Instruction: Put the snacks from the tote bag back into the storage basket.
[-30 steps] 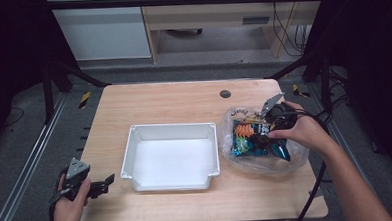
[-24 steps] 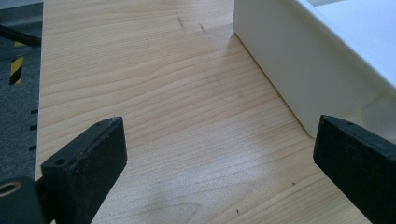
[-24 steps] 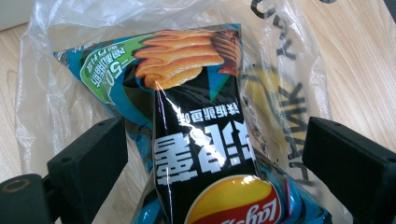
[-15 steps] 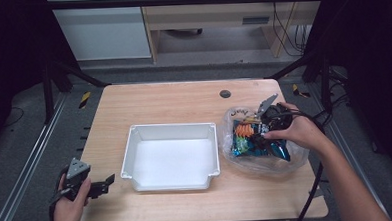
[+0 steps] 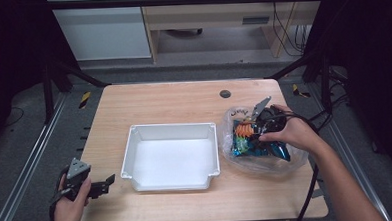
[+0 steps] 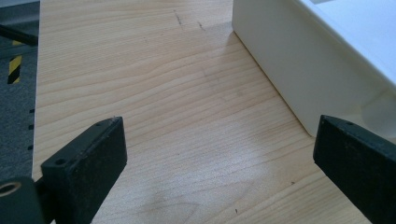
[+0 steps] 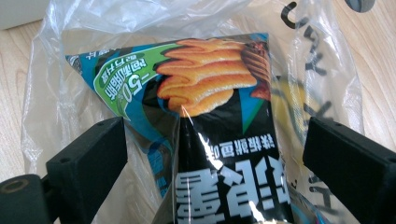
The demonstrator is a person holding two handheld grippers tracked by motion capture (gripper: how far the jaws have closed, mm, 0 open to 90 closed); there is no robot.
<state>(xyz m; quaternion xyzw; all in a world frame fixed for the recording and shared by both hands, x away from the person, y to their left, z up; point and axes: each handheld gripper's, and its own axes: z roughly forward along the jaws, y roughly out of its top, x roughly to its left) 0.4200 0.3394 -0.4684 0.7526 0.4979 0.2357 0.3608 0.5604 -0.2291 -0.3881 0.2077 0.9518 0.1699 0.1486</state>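
Reaching over the right side of the light wooden table (image 5: 173, 99), your right gripper (image 5: 262, 123) hangs above a crinkled clear plastic bag (image 5: 296, 158) that holds a black-and-blue foil snack packet (image 5: 255, 147) printed with orange ridged chips. From the high view, that bag lies just beside the right wall of the shallow white rectangular plastic tray (image 5: 171, 156) at the table's middle, and a small dark round grommet (image 5: 225, 93) sits farther back. Your left gripper (image 5: 99, 186) rests low at the near left corner of the table, pointing toward the tray and apart from it.

In the left gripper view, your two black jaws stand wide apart with nothing between them but bare wood grain; the tray's white outer wall (image 6: 299, 70) runs along the right, close to the right jaw.

In the right gripper view, your jaws are spread wide on either side of the snack packet (image 7: 219, 126), which lies inside the clear bag (image 7: 65, 88); they grip nothing, and whether they touch the plastic cannot be told.
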